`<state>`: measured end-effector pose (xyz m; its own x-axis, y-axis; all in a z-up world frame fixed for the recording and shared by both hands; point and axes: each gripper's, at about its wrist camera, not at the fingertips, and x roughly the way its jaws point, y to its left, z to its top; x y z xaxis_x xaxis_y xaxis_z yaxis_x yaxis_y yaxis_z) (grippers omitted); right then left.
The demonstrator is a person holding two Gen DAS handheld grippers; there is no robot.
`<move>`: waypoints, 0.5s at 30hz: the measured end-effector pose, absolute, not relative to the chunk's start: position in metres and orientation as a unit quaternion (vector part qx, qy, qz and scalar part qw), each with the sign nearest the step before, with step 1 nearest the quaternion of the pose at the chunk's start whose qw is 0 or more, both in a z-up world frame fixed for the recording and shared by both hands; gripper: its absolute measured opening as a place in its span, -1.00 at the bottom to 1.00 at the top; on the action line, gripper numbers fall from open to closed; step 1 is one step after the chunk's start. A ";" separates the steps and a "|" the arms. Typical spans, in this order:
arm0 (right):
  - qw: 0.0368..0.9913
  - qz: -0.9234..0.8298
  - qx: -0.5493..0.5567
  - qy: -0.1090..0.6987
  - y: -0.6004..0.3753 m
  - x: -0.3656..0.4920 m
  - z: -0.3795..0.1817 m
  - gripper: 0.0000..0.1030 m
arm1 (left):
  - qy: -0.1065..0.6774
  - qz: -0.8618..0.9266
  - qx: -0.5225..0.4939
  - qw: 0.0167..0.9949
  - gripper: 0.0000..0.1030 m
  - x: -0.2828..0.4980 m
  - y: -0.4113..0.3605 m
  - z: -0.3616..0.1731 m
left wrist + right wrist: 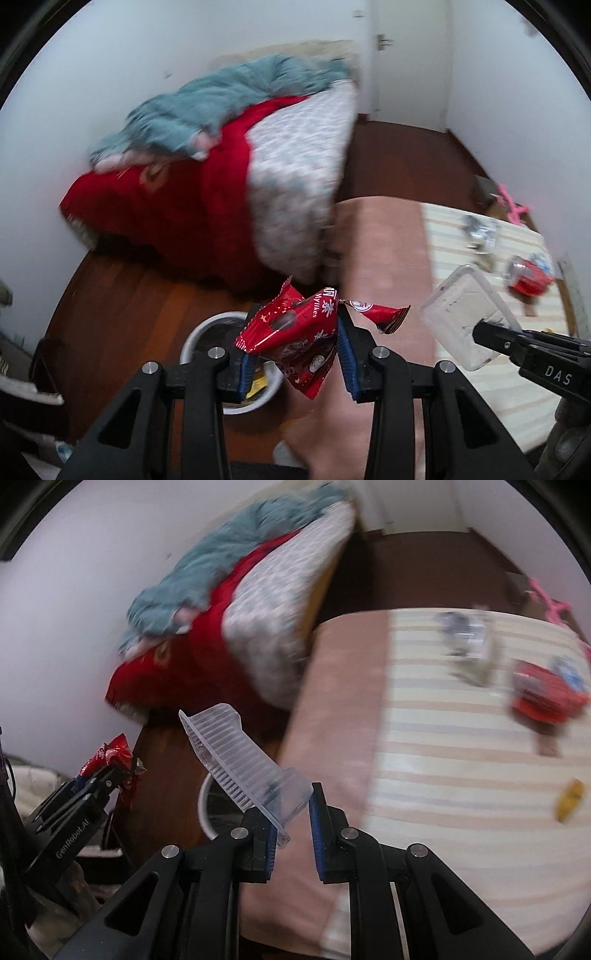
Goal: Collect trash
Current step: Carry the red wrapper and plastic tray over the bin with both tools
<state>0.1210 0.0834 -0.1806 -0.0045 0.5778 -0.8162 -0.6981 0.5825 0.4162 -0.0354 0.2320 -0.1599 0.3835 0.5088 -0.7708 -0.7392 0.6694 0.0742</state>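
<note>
My left gripper (pixel 295 350) is shut on a red snack wrapper (pixel 295 332) and holds it in the air above a white trash bin (pixel 207 332) on the wooden floor. My right gripper (pixel 291 812) is shut on a clear plastic tray (pixel 240 760) and holds it over the bed's edge, near the bin (pixel 207 805). The tray also shows in the left wrist view (pixel 461 314), and the wrapper in the right wrist view (pixel 114 760). On the striped bed sheet (pixel 443 757) lie a red can (pixel 543 694), a crumpled clear wrapper (pixel 469 642) and a small yellow piece (pixel 570 799).
A pile of bedding (pixel 229 177), red, teal and patterned, is heaped against the white wall beside the bed. A pink blanket (pixel 384 258) covers the bed's near edge. A pink object (pixel 513 206) lies at the far corner. A door (pixel 406 55) stands at the back.
</note>
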 end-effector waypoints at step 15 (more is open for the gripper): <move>0.601 0.457 -0.199 0.624 0.308 0.032 -0.340 -0.67 | 0.480 0.432 -0.304 0.700 -0.34 -0.132 0.397 -0.304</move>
<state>0.0323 0.3082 -0.3402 -0.1979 0.3010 -0.9329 -0.7987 0.5022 0.3315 -0.1316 0.3975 -0.3038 0.1652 0.3126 -0.9354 -0.8972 0.4416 -0.0109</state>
